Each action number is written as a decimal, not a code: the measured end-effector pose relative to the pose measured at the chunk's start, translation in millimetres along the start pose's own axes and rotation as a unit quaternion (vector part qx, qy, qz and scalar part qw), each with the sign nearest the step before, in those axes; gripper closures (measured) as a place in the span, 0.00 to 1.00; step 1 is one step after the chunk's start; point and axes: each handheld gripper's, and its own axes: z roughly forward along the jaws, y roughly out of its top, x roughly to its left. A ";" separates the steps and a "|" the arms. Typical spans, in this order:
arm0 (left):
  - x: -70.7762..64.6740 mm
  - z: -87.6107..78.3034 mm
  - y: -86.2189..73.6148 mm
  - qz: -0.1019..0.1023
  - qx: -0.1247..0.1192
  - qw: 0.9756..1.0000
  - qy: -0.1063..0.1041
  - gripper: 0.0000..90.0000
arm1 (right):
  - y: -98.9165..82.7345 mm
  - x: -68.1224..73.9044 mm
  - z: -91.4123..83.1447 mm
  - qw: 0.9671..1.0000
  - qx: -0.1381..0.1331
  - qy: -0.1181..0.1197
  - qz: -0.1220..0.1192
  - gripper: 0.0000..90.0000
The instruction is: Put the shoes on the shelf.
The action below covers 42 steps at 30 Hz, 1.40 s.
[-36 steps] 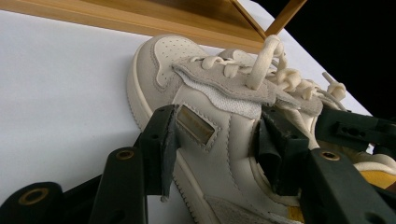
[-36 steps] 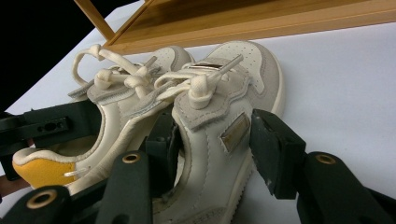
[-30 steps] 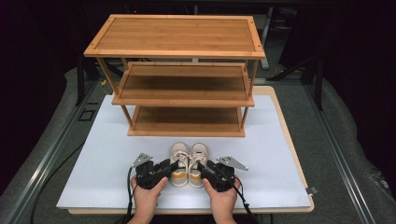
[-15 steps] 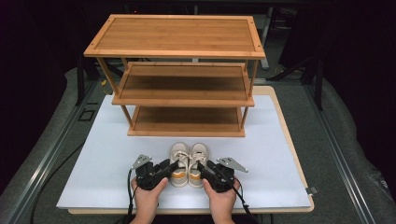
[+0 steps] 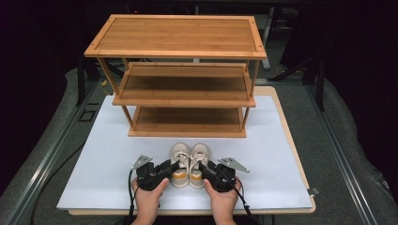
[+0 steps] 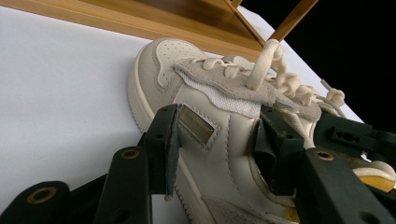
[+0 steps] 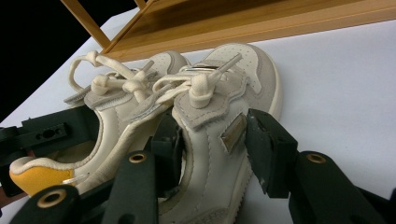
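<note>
Two small cream leather sneakers, the left shoe [image 5: 179,161] and the right shoe [image 5: 199,161], sit side by side on my white worktop [image 5: 84,183], just in front of the three-tier bamboo shoe rack [image 5: 176,42]. From above, toes point at the rack, heels at me, long axes running straight away. Left tongs [image 5: 174,165] straddle the left shoe, right tongs [image 5: 202,166] the right. Up close, left tongs [image 6: 217,140] show what the high view can't: jaws closing in, pads at the shoe's sides, one by the metal tag. Right tongs [image 7: 212,140] likewise, closing, a sliver of gap on the outer pad.
</note>
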 end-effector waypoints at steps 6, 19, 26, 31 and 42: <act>0.4 -1.4 1.6 0.003 0.004 1.000 0.003 0.60 | -0.1 2.5 0.9 1.000 -0.002 -0.002 0.000 0.64; -0.4 -5.4 6.3 0.000 0.001 1.000 0.003 0.61 | 3.6 6.4 -0.2 1.000 -0.001 0.007 0.001 0.64; -2.4 -8.2 12.8 0.006 0.001 1.000 0.003 0.61 | 8.1 8.8 -1.3 1.000 -0.005 0.009 0.001 0.64; -3.5 -10.5 16.3 0.005 0.001 1.000 0.003 0.61 | 12.0 11.1 -2.7 1.000 -0.005 0.008 0.002 0.64; -7.1 -16.4 26.7 0.011 0.003 1.000 0.004 0.61 | 20.6 16.8 -5.6 1.000 -0.006 0.012 0.002 0.64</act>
